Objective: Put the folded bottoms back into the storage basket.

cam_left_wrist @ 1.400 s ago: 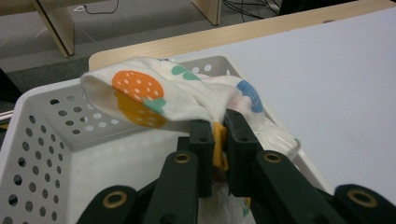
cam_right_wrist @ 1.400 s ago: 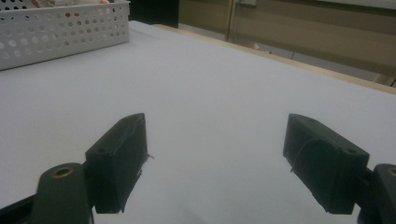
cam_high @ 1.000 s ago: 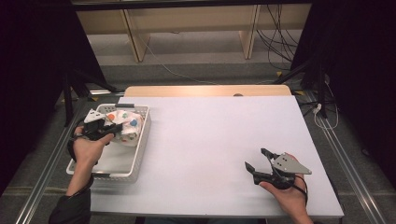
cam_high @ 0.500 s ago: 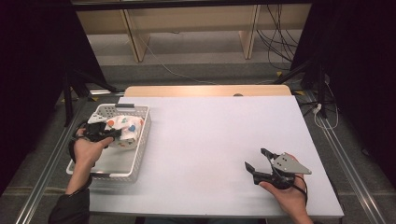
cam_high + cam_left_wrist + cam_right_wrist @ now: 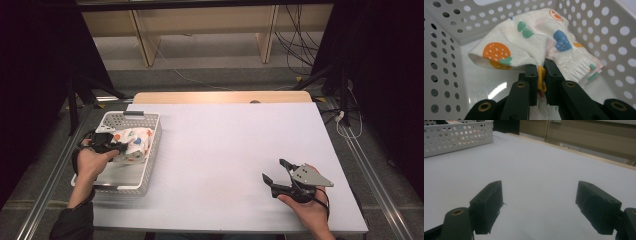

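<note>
Left gripper view looks along the left tool, whose two black jaws stand almost together and pinch a fold of the patterned cloth between them; a bit of yellow-orange fabric shows in the narrow gap. Beyond the jaw tips the cloth bunches up, white with printed shapes: an orange strawberry to the left of the tips, green and blue shapes ahead, and a gathered, elastic-like edge to the right. Around it on every side rise the perforated walls of the white basket, and the cloth lies on the basket's floor, lifted a little where the jaws hold it.

From the high view, the left tool sits inside the basket, held by the person's left hand, with the cloth just ahead of it, toward the basket's far right part. The basket stands at the left edge of the desk.

Well apart, near the desk's front right corner, the right tool is held in the right hand low over the desk. In the right gripper view its jaws stand wide apart around the right tool's gap, with nothing between them but bare desk surface; the basket shows far off at the upper left.
</note>
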A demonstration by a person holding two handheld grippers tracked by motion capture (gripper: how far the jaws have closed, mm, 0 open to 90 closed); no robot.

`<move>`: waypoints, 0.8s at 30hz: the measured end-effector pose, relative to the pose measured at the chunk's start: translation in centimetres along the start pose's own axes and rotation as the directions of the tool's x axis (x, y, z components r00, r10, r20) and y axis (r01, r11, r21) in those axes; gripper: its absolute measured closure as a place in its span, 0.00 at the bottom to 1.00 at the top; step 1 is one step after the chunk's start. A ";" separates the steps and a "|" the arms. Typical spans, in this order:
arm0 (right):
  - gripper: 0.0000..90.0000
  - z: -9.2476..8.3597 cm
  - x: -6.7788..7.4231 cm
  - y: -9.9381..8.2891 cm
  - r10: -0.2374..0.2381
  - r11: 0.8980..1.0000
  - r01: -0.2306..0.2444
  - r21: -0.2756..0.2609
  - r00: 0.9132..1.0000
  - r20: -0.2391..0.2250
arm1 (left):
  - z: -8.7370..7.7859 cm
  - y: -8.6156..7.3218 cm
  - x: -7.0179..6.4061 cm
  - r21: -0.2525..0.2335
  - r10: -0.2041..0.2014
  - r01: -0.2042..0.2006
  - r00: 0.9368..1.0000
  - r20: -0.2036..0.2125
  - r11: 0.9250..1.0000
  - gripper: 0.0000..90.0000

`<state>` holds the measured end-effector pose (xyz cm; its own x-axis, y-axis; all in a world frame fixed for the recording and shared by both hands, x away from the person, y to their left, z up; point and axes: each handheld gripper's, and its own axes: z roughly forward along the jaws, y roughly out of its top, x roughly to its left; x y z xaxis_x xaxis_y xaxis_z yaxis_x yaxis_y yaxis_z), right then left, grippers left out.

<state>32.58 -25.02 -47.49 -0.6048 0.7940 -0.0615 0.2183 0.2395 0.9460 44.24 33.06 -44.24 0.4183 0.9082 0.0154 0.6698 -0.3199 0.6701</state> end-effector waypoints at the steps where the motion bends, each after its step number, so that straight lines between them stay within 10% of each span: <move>1: 0.25 0.0 0.0 0.0 0.000 1.000 0.000 0.000 1.000 0.001 | 0.0 0.0 0.0 0.009 0.004 -0.004 1.000 0.003 1.000 0.91; 13: 0.25 0.0 0.0 0.0 0.002 1.000 -0.002 0.002 1.000 0.000 | 0.1 -0.5 0.9 0.085 0.025 -0.022 0.999 -0.027 0.996 0.84; 20: 0.25 0.0 0.0 0.0 0.001 1.000 -0.001 0.002 1.000 0.000 | -0.5 0.2 1.0 -0.016 -0.063 0.061 0.982 -0.177 0.998 0.39; 24: 0.25 0.0 0.0 0.0 0.001 1.000 -0.001 0.004 1.000 0.000 | -1.0 0.7 0.5 -0.108 -0.092 0.076 0.985 -0.146 0.991 0.37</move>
<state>32.54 -24.99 -47.50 -0.6044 0.7944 -0.0608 0.2217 0.2410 0.9449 44.30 33.54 -43.08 0.2611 0.9633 0.0622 0.6296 -0.2188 0.7455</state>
